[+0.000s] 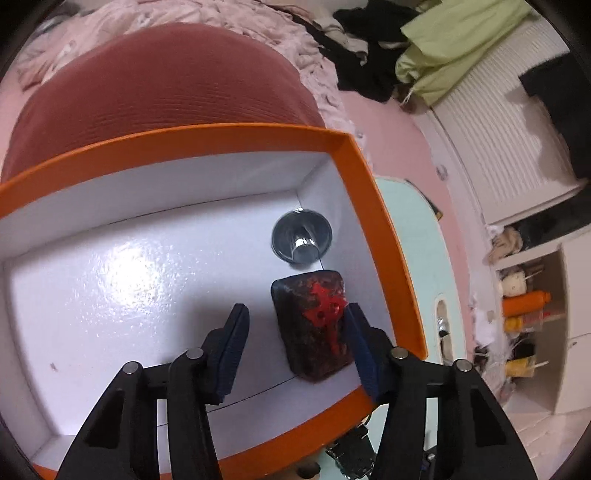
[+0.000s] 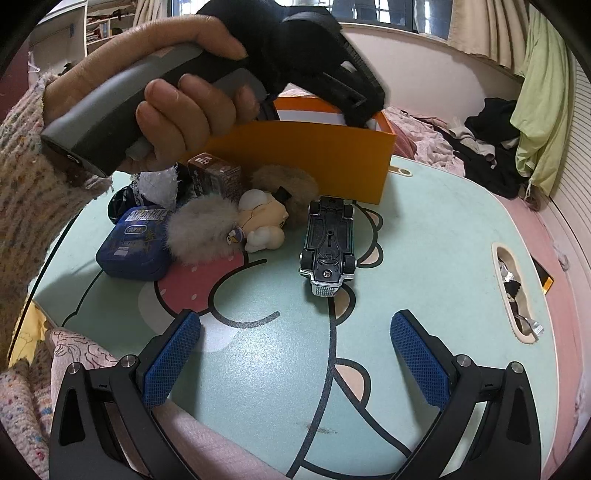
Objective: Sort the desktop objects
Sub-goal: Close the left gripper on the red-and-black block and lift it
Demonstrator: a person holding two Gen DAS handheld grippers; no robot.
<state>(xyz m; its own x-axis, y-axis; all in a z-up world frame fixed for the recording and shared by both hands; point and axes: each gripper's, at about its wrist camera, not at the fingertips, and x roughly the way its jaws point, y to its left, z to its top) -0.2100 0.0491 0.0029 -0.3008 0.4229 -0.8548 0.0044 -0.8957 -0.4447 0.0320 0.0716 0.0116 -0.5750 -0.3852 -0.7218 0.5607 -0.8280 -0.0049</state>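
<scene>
A mint-green surface (image 2: 424, 236) printed with a cartoon sits on a pink bed (image 2: 561, 236) strewn with dark clothes (image 2: 491, 147), beside cream curtains (image 2: 476, 26), a window (image 2: 373, 9) and white shelving (image 1: 546, 306).

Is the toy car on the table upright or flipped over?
Flipped over. The toy car lies on the table with its black underside and all four wheels facing up, in front of the orange box.

Box floor (image 1: 110, 280) left free; metal cap (image 1: 301, 240), dark block (image 1: 314, 325) crowd right corner.
</scene>
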